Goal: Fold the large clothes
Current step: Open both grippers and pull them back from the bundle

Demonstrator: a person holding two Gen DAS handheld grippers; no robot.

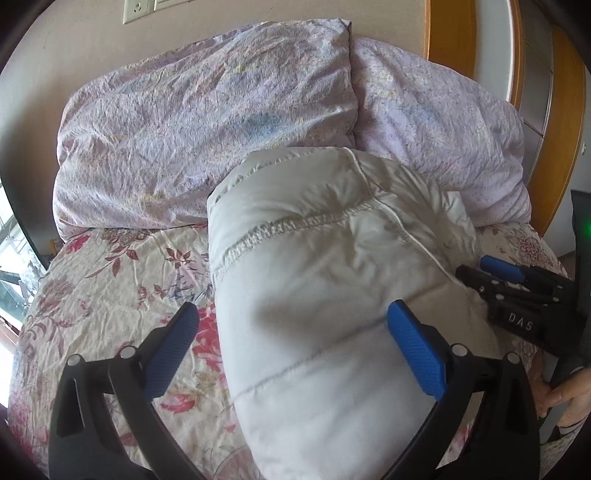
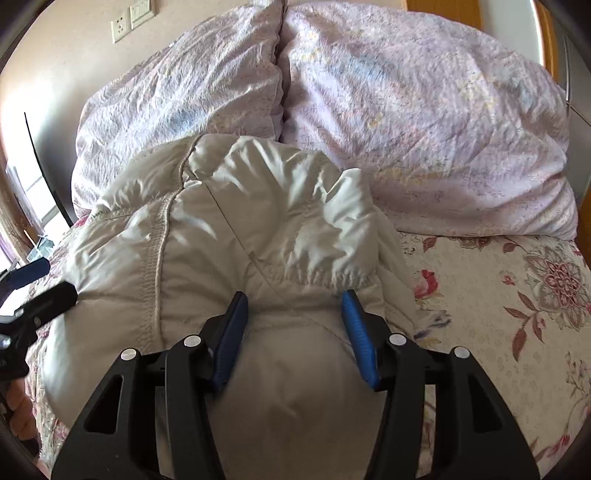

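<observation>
Cream quilted nylon: a puffy down jacket (image 1: 317, 295) is lying bundled on the bed (image 1: 110, 288), its far end pushing against two lilac pillows (image 1: 207, 122). Left hand-held gripper (image 1: 291, 339) is hovering wide open, one finger over the jacket's edge, the other over the sheet, gripping nothing. Right hand-held gripper (image 2: 295, 332) is also standing open, fingers straddling a gathered, elastic-looking hem (image 2: 325, 277); contact is hard to judge.

Handling, by judgement: light, springy, slick-shelled, likely to puff back and slide out of a shallow pinch. Best holds look like the stitched seam (image 1: 280, 229) or that hem, where the fabric is thinner.

Bed is wearing a floral sheet, soft and rumpled. Beige wall with a socket (image 2: 120, 26) behind, wooden door frame (image 1: 450, 37) at right.
</observation>
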